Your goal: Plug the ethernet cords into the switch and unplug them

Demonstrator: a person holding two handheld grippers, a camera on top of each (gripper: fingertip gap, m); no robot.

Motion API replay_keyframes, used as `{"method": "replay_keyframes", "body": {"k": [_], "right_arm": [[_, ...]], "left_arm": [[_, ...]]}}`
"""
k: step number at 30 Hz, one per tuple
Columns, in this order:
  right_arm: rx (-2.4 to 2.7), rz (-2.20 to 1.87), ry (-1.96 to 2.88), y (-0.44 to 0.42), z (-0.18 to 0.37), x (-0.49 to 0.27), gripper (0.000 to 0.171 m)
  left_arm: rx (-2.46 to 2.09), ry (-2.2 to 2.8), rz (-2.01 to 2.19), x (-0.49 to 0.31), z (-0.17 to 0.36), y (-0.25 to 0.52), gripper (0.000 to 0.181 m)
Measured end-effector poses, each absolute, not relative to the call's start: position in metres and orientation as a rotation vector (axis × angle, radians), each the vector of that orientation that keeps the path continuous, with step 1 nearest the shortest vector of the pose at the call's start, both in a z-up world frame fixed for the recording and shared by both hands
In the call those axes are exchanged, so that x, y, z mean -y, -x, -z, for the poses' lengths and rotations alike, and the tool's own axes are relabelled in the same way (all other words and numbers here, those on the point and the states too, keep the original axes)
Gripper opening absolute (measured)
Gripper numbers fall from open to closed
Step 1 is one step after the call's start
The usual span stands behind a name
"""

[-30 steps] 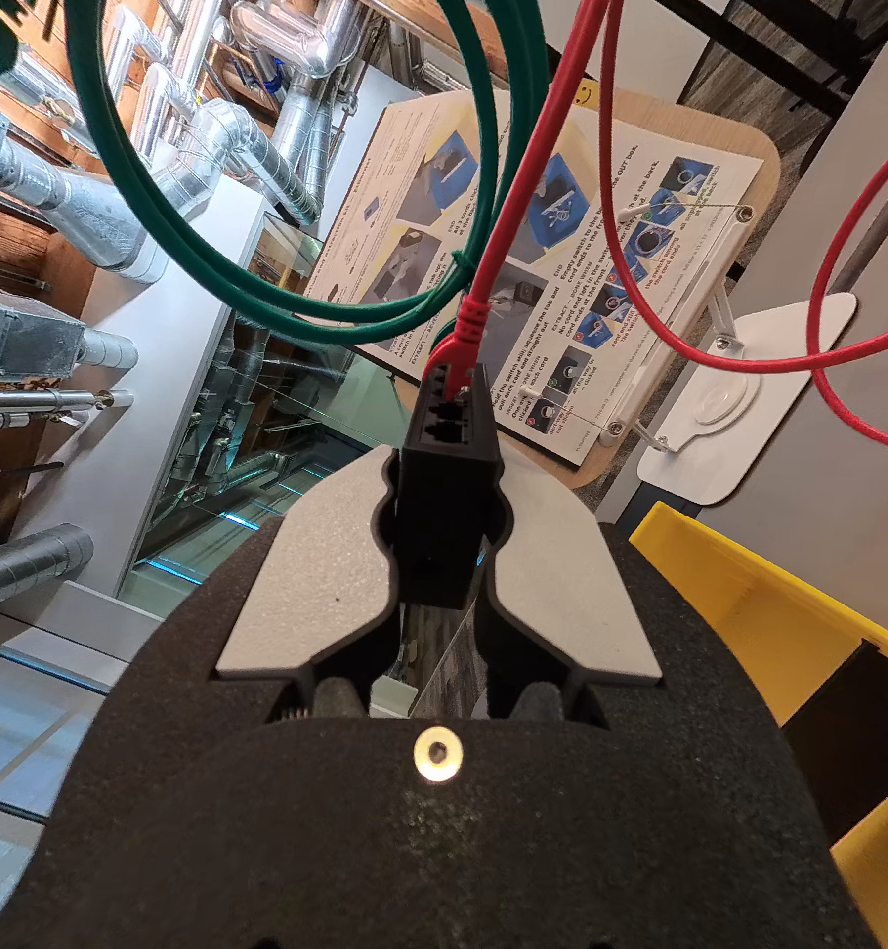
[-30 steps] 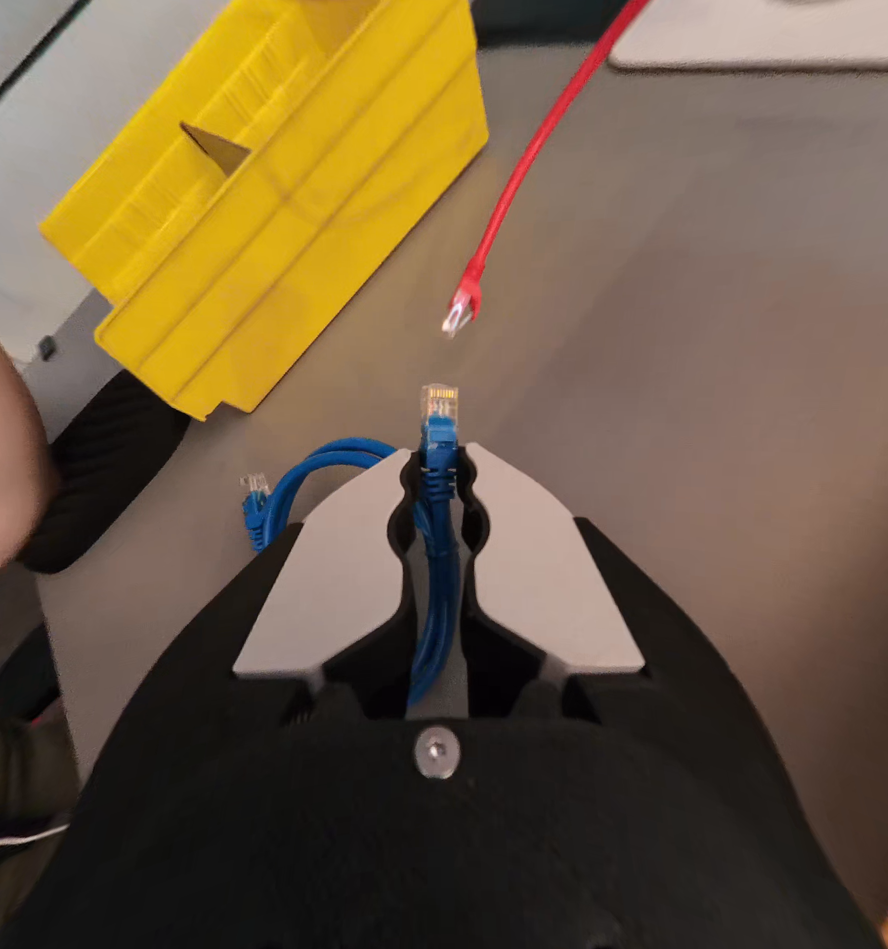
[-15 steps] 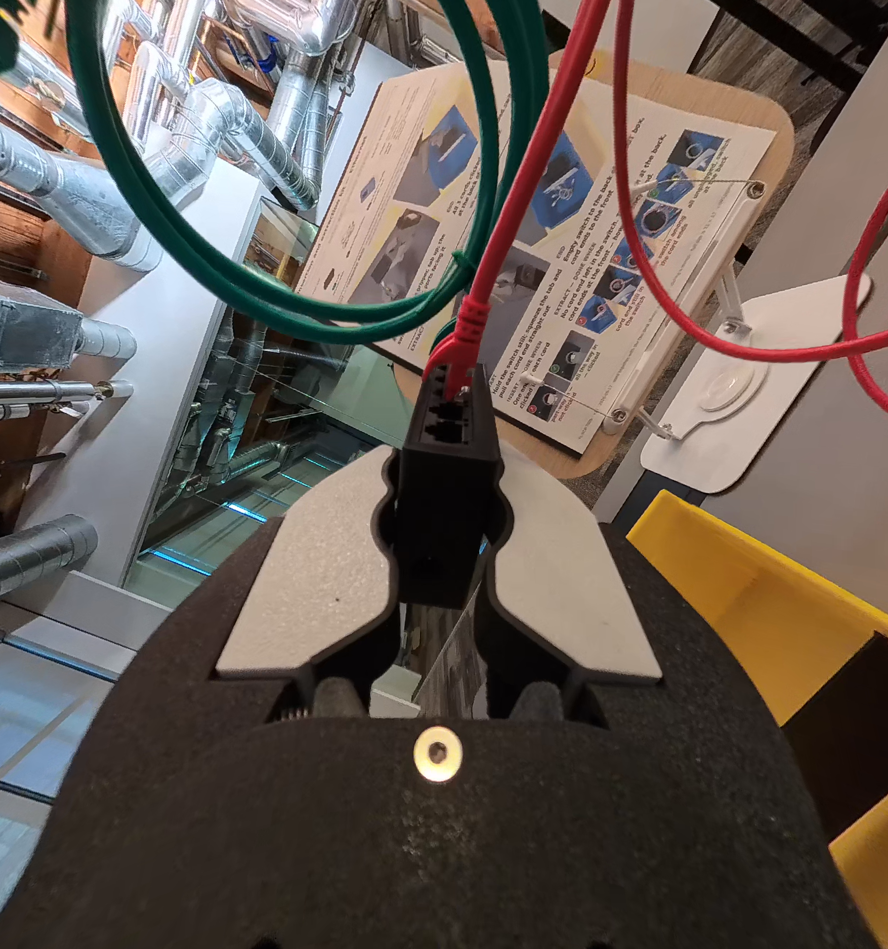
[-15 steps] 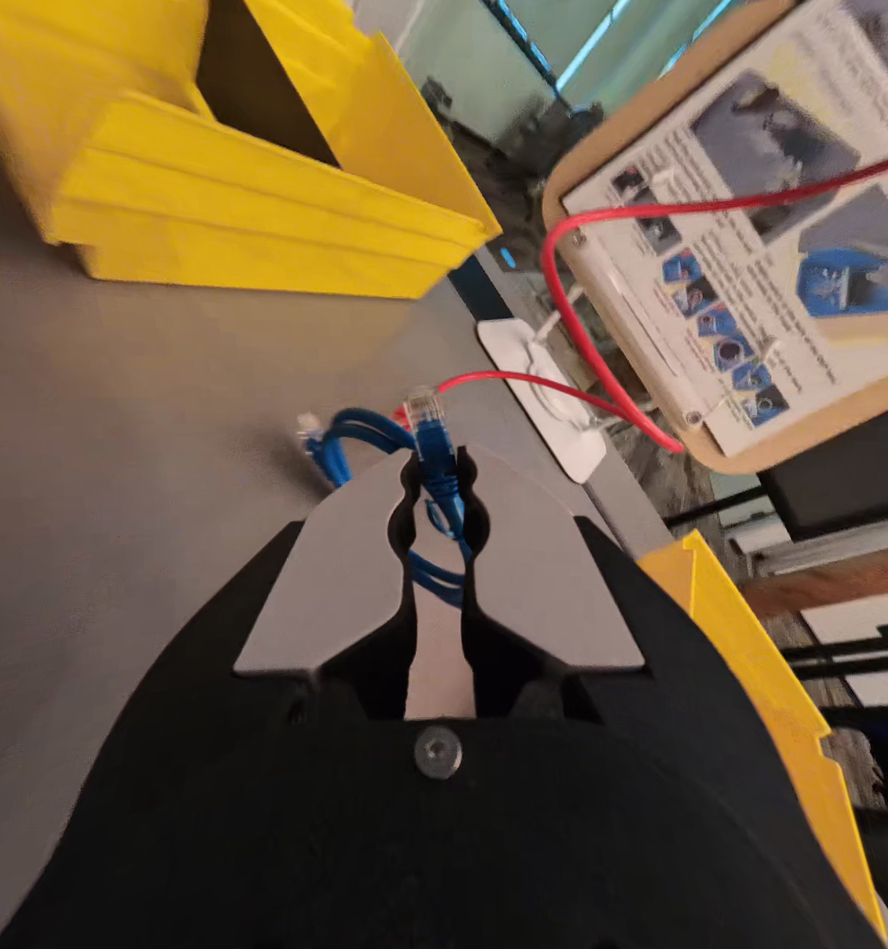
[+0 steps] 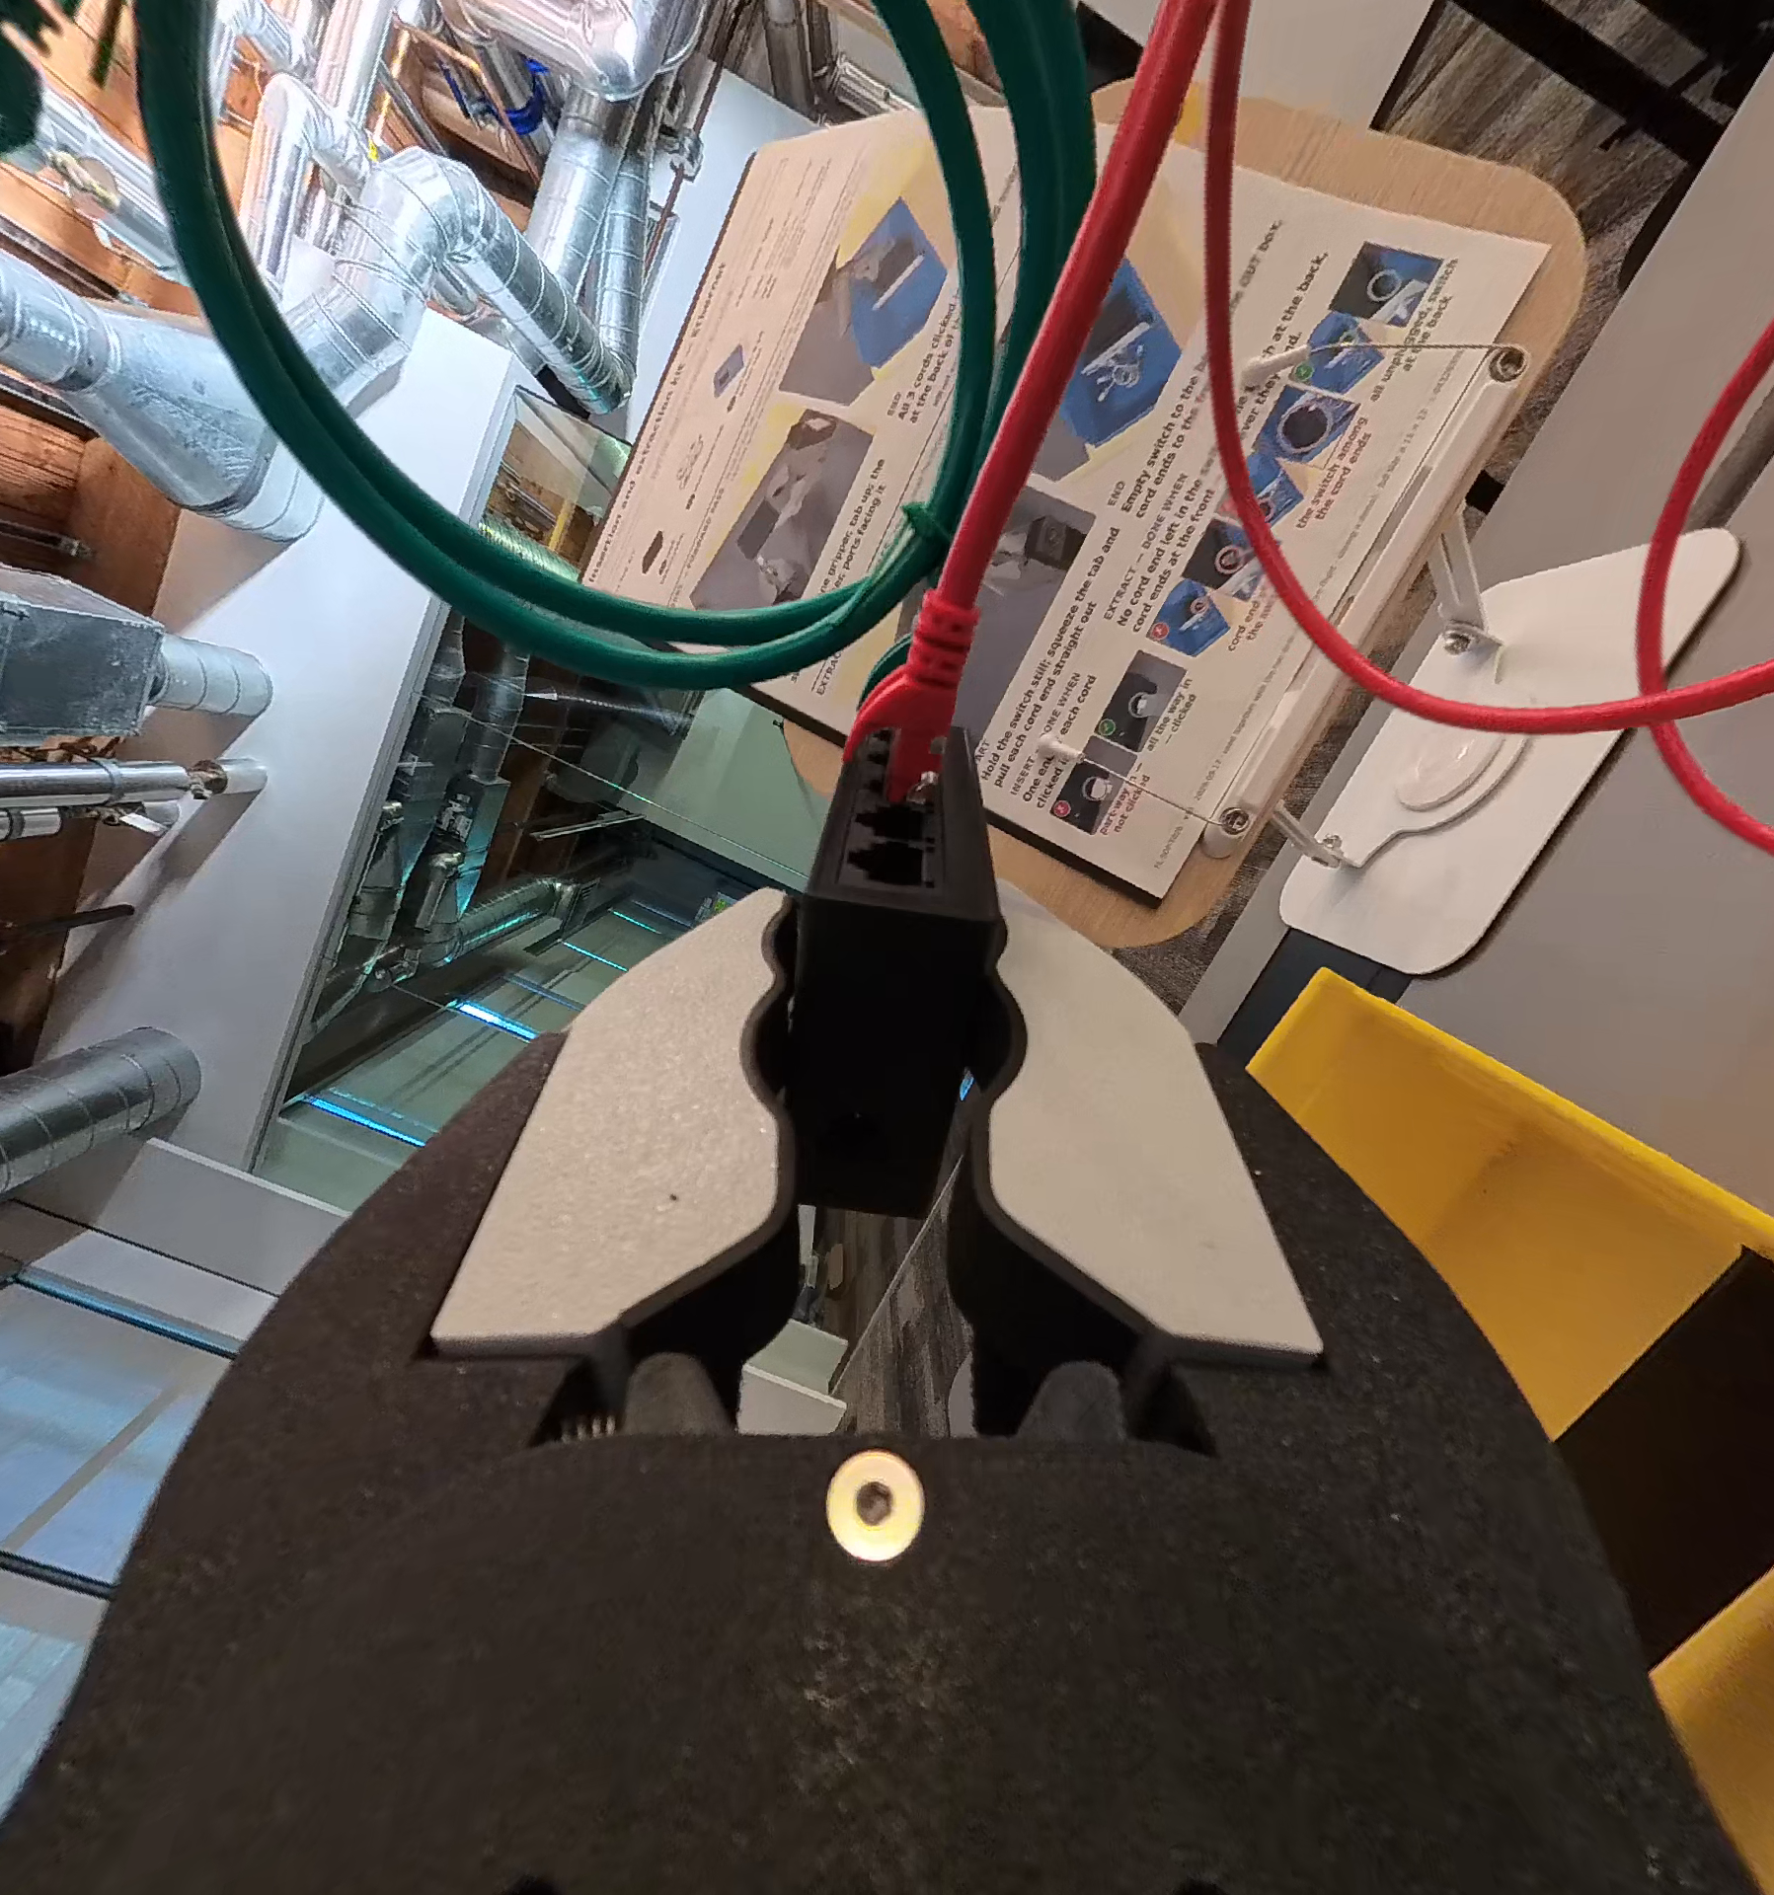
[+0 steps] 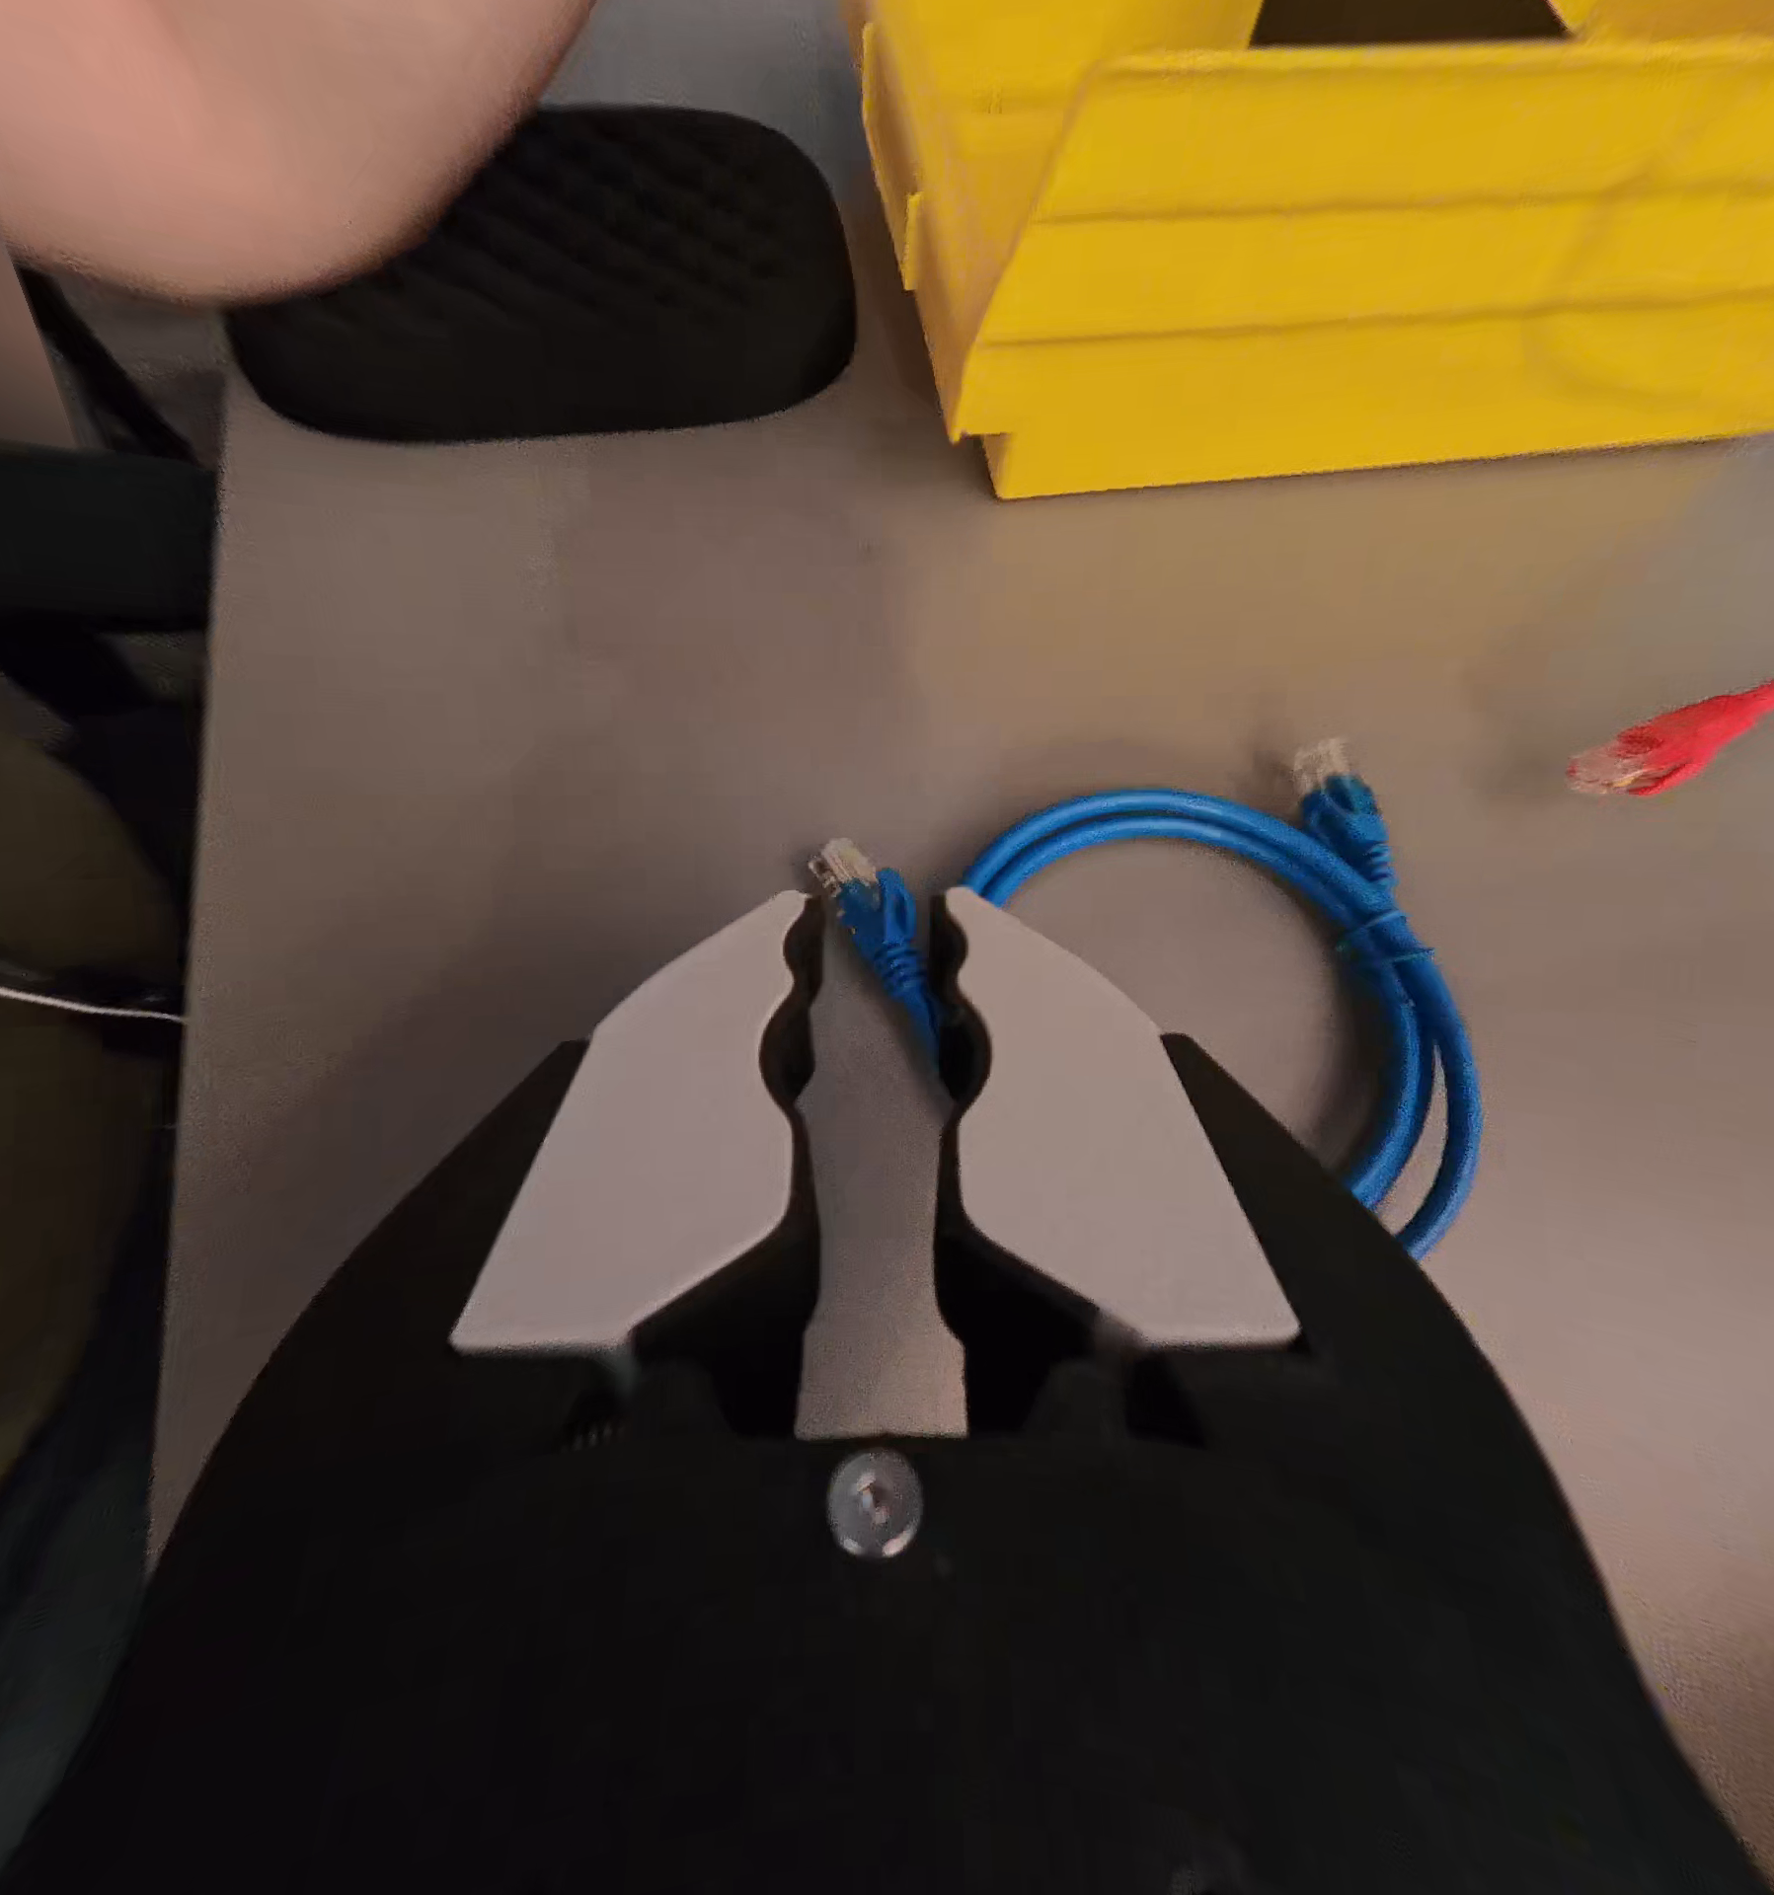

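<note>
My left gripper (image 5: 893, 913) is shut on the small black switch (image 5: 898, 984) and holds it up in the air, ports facing away. A red cord's plug (image 5: 923, 697) sits in the switch's far port; the two nearer ports show empty. A green cord (image 5: 554, 605) loops above the switch; its end is hidden. My right gripper (image 6: 877, 897) is low over the grey table (image 6: 554, 667), jaws slightly apart. The blue cord (image 6: 1375, 954) lies coiled on the table, one plug (image 6: 841, 867) between the fingertips, not pinched. The red cord's free end (image 6: 1662, 749) lies to the right.
A yellow bin (image 6: 1375, 308) stands on the table behind the blue cord and also shows in the left wrist view (image 5: 1477, 1179). An instruction board (image 5: 1118, 410) on a white stand (image 5: 1508, 738) is beyond the switch. A person's arm (image 6: 247, 133) and a black ribbed object (image 6: 554, 277) are at upper left. About 35 cm separates my left fingertips from my right.
My right gripper has swung back down over the table and let go of the blue cord, which now lies flat. My left gripper still holds the switch, almost still.
</note>
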State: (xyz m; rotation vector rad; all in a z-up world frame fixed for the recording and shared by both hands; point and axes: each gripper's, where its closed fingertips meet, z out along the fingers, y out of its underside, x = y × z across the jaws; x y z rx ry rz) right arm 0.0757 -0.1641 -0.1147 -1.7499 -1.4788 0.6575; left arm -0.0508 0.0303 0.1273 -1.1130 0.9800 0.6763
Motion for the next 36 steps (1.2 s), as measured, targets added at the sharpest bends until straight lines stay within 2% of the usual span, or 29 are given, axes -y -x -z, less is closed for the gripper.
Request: {"method": "replay_keyframes", "body": {"k": [5, 8, 23, 29, 36], "right_arm": [[1.485, -0.948, 1.923, -0.081, 0.122, 0.153, 0.026], [1.607, -0.924, 2.005, -0.085, 0.142, 0.146, 0.022], [2.129, -0.861, 1.970, -0.074, 0.148, 0.151, 0.031], [2.207, -1.001, 1.865, -0.068, 0.153, 0.161, 0.020], [2.119, -1.181, 1.821, -0.063, 0.151, 0.168, 0.021]], "left_arm": [[-0.995, 1.106, -0.677, -0.030, -0.125, 0.046, 0.030], [-1.005, 1.107, -0.681, -0.030, -0.124, 0.043, 0.030], [-1.030, 1.121, -0.689, -0.037, -0.115, 0.039, 0.030], [-1.019, 1.128, -0.691, -0.038, -0.116, 0.044, 0.030], [-1.022, 1.129, -0.694, -0.040, -0.115, 0.043, 0.030]]}}
